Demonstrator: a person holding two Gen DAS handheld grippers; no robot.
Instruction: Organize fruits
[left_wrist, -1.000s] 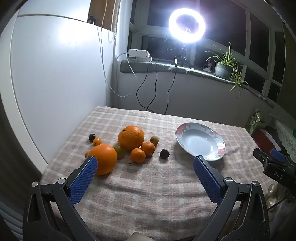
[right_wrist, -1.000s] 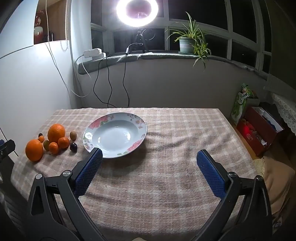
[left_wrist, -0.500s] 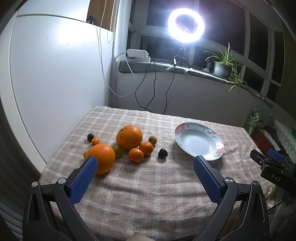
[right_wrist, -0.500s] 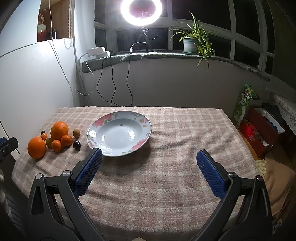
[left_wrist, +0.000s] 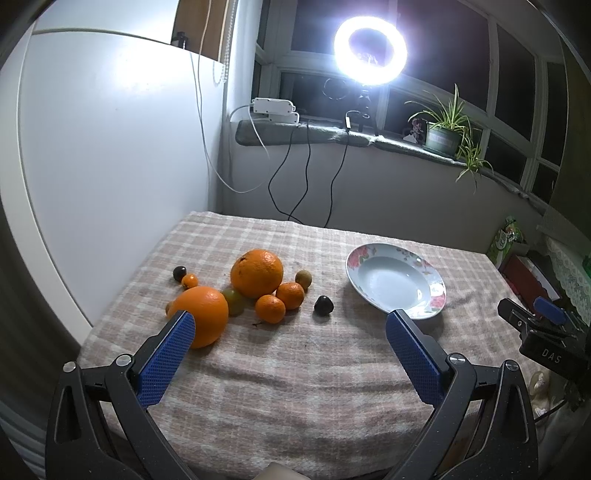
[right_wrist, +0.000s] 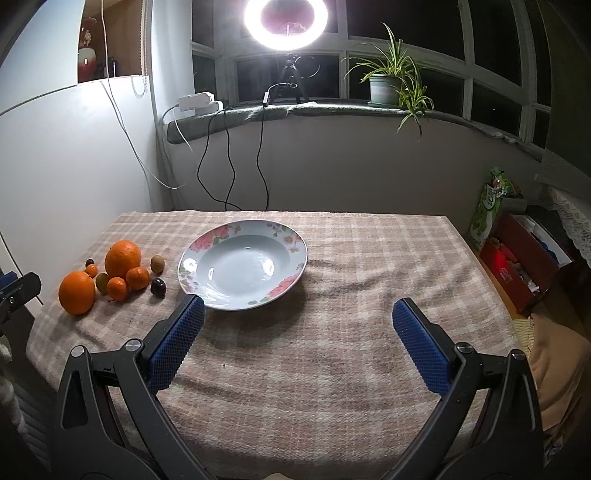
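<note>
A cluster of fruit lies on the checked tablecloth: two large oranges (left_wrist: 256, 272) (left_wrist: 201, 315), several small mandarins (left_wrist: 270, 308), a green fruit (left_wrist: 233, 301), a kiwi (left_wrist: 303, 278) and dark plums (left_wrist: 324, 305). An empty floral plate (left_wrist: 397, 280) sits to their right and also shows in the right wrist view (right_wrist: 242, 262). My left gripper (left_wrist: 288, 332) is open and empty, held above the table's near edge in front of the fruit. My right gripper (right_wrist: 297, 325) is open and empty, just in front of the plate.
A white wall panel (left_wrist: 92, 147) borders the table's left side. A ring light (right_wrist: 285, 18), cables and a potted plant (right_wrist: 388, 86) stand on the window sill behind. Red boxes (right_wrist: 517, 258) and a green bag lie on the floor to the right.
Both grippers have drawn back a little from the table, so the fruit and plate look slightly farther off. Nothing on the table has moved.
</note>
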